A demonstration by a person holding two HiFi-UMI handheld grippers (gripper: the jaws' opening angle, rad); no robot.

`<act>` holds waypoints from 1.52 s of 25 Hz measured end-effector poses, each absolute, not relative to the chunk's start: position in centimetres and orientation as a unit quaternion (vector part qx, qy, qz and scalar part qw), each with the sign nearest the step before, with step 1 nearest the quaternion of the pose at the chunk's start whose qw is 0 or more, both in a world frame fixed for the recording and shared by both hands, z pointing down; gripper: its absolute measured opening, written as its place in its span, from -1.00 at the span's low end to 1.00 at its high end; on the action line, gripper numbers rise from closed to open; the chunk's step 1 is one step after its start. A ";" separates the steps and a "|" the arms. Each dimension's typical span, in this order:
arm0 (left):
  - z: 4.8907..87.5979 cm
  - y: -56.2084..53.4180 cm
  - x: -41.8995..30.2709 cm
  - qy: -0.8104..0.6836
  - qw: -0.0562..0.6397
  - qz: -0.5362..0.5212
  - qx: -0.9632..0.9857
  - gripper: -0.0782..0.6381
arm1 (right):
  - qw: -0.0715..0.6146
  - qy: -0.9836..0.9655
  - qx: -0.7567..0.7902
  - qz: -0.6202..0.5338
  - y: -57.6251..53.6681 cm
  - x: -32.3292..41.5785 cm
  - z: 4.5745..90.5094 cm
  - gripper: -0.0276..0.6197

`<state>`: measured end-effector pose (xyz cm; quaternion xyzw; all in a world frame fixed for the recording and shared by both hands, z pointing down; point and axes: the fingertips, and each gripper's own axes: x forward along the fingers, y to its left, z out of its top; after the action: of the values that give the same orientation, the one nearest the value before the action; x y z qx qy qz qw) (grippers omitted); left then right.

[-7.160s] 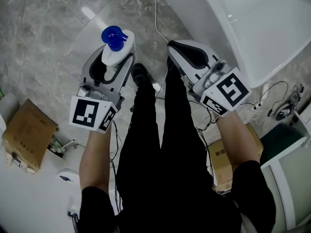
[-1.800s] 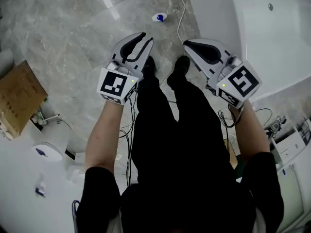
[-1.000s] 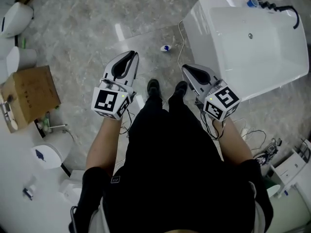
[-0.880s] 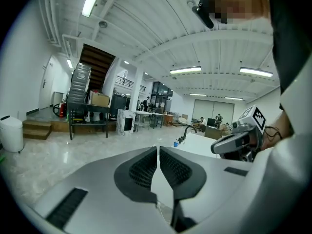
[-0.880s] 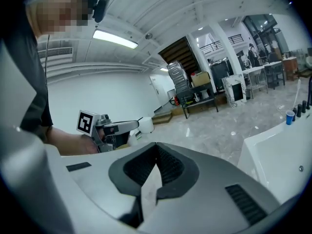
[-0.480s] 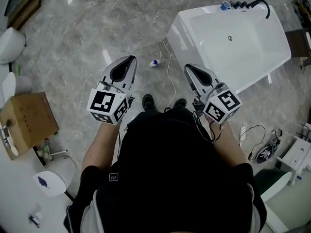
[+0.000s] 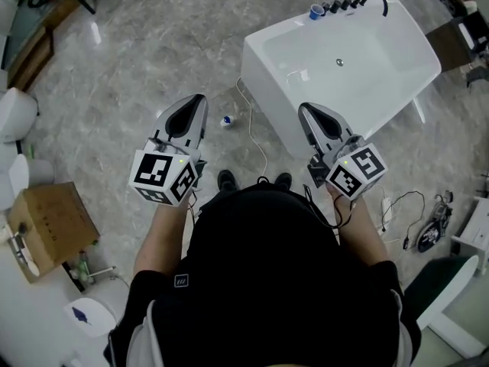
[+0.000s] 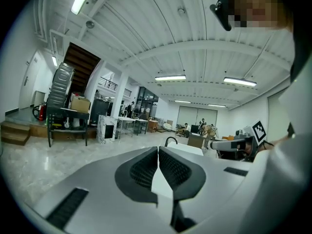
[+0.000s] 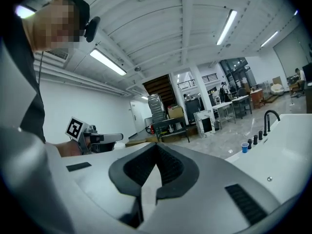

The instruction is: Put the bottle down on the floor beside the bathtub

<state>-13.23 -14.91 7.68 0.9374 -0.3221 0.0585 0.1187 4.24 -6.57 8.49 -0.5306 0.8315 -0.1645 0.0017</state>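
Observation:
The white bottle with a blue cap [image 7: 226, 121] stands on the grey marble floor, just left of the white bathtub [image 7: 397, 82], far below both grippers. My left gripper [image 7: 196, 98] is held up at chest height, left of the bottle, shut with nothing in it; its jaws [image 8: 158, 149] meet at the tips. My right gripper [image 7: 303, 107] is level with it on the right, over the tub's near corner, also shut and empty [image 9: 156, 145]. Each gripper view looks out across the room, not at the floor.
A white cable [image 7: 256, 140] snakes over the floor between the bottle and my shoes [image 7: 226, 180]. A cardboard box [image 7: 47, 228] lies at the left. A blue cup [image 7: 315, 11] and black taps [image 7: 348, 2] sit on the tub's far rim. More cables lie at the right [image 7: 416, 220].
The person has stood up straighter: floor, bottle and tub look smaller and farther below. Both grippers stay empty at chest height, and the bottle stays where it stood.

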 end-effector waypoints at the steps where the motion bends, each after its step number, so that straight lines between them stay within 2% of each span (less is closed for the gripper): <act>1: 7.2 -14.5 -12.2 -0.323 0.119 0.057 0.937 -0.72 | 0.003 0.830 -0.534 -0.160 -5.9 5.7 8.1 -0.83; 8: 4.6 -11.3 -4.4 -0.329 0.104 0.052 0.937 -0.72 | 0.005 0.816 -0.560 -0.145 -2.2 15.7 7.1 -0.83; 12: 4.3 -10.4 -1.7 -0.339 0.100 0.059 0.934 -0.72 | 0.015 0.821 -0.553 -0.139 -1.7 18.5 6.9 -0.83; 38: 4.8 -10.6 -0.9 -0.304 0.090 0.074 0.946 -0.72 | 0.018 0.811 -0.572 -0.117 -0.9 17.2 5.0 -0.83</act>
<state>-0.92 -10.62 4.79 0.9455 -0.3041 0.0739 0.0898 17.23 -0.89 5.01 -0.5722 0.8115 -0.1174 0.0181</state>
